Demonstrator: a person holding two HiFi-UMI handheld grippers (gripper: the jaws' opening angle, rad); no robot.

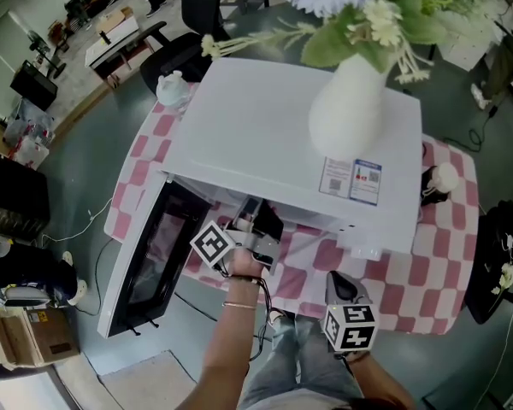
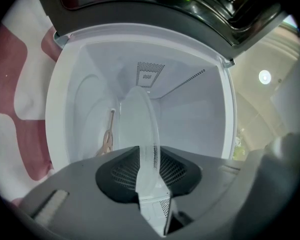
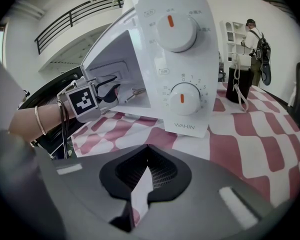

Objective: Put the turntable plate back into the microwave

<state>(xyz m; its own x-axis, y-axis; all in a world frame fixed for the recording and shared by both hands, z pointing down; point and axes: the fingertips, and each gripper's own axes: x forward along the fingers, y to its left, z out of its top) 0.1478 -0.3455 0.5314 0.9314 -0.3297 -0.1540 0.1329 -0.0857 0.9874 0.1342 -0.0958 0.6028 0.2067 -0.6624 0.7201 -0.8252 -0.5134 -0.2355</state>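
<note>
The white microwave [image 1: 256, 135] stands on a pink-checked table with its door [image 1: 145, 259] swung open to the left. My left gripper [image 1: 258, 225] reaches into the cavity mouth and is shut on the clear glass turntable plate [image 2: 139, 126]. The plate shows edge-on between its jaws, tilted inside the white cavity [image 2: 190, 114]. A small part [image 2: 108, 136] lies on the cavity floor beside it. My right gripper [image 1: 342, 284] hovers over the table's front edge below the control panel [image 3: 177, 59], shut and empty. The right gripper view shows the left gripper [image 3: 107, 91] at the opening.
A white vase [image 1: 350, 101] of flowers stands on the microwave's top. A black object [image 1: 432, 184] sits at the table's right end. The open door juts past the table's front-left corner. A person [image 3: 255, 39] stands far behind.
</note>
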